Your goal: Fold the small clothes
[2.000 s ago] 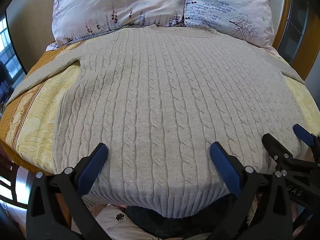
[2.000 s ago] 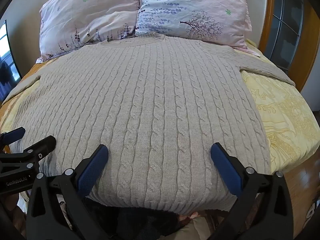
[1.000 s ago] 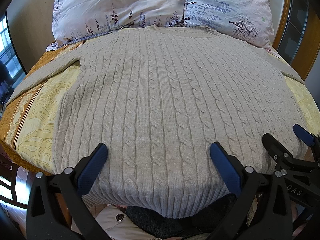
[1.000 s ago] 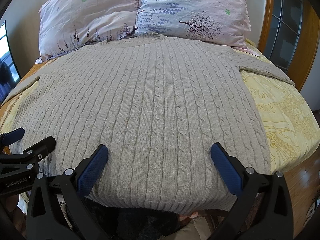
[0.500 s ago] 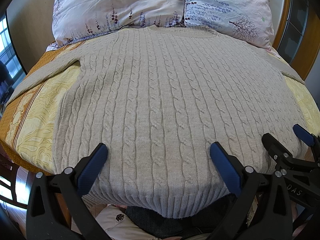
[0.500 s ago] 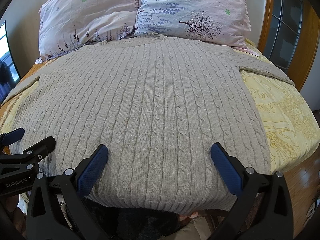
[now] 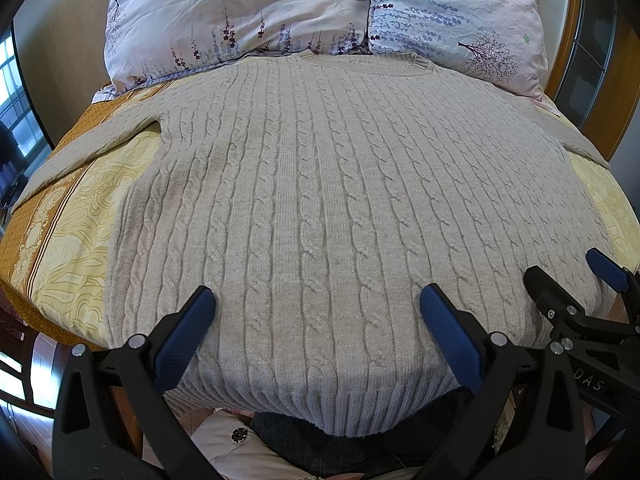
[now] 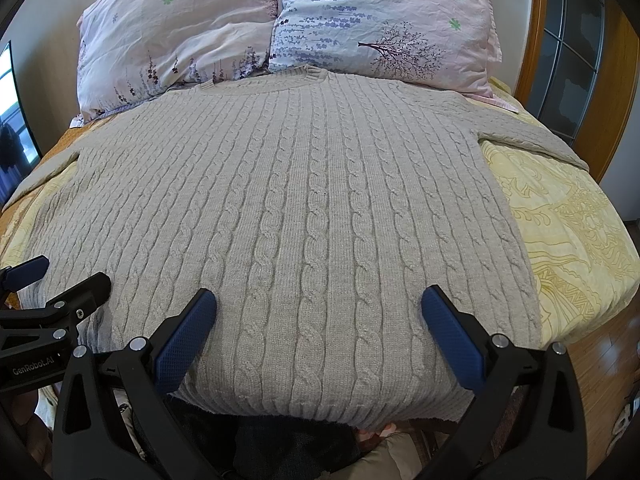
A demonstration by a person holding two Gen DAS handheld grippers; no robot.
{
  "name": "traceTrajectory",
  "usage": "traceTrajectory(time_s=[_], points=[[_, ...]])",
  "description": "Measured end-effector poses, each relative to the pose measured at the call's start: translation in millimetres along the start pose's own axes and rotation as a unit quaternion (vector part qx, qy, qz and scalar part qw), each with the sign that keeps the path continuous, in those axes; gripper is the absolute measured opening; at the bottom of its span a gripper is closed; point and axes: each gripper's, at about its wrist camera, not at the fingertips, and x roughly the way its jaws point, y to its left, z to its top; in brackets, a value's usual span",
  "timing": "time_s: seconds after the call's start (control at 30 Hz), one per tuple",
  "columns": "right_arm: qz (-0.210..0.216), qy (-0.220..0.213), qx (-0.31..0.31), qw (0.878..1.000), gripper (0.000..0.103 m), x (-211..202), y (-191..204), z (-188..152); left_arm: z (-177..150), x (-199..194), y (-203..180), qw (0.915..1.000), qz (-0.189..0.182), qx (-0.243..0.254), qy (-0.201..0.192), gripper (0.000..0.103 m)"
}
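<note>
A beige cable-knit sweater (image 7: 320, 200) lies spread flat on the bed, collar toward the pillows, sleeves stretched out to both sides. It also shows in the right wrist view (image 8: 288, 216). My left gripper (image 7: 316, 308) is open and empty, held just above the sweater's hem. My right gripper (image 8: 318, 308) is open and empty over the hem, to the right of the left one. The right gripper also shows in the left wrist view (image 7: 568, 280), and the left gripper in the right wrist view (image 8: 60, 276).
A yellow patterned bedspread (image 8: 560, 240) covers the bed. Two floral pillows (image 7: 240, 12) (image 8: 380, 20) lie at the head. A wooden headboard frame (image 8: 536, 40) stands at the right. Dark and pale clothing (image 7: 304, 444) hangs below the bed's near edge.
</note>
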Motion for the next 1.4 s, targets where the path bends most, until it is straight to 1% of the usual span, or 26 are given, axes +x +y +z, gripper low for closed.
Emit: traceTrajectory(time_s=[0.83,1.0,1.1,1.17,1.3,1.4], points=[[0.002,0.004,-0.003,1.0,0.102,1.3,1.1,0.9,-0.1,0.0,-0.1,1.0,0.0,0.0,0.001,0.101],[0.007,0.008,-0.013,1.0,0.102,2.5,0.8,1.8,-0.5,1.8,1.6,0.9999,-0.003,0.005,0.009,0.101],[0.024,0.012,-0.034,0.999,0.102,4.5,-1.1,4.6,1.7,4.8,0.0,0.9997,-0.006,0.012,0.018,0.101],[0.045,0.009,-0.05,0.998,0.102,5.7,-4.8,5.4,3.4,5.9,0.1,0.9995,-0.009,0.017,0.023,0.101],[0.079,-0.018,-0.082,0.993,0.102,5.2,-10.5,2.8,8.6,5.5,-0.3,0.9995,-0.01,0.025,0.018,0.101],[0.097,-0.016,-0.083,0.992,0.102,4.8,-15.7,10.7,15.2,9.4,-0.1,0.9995,-0.015,0.026,0.01,0.101]])
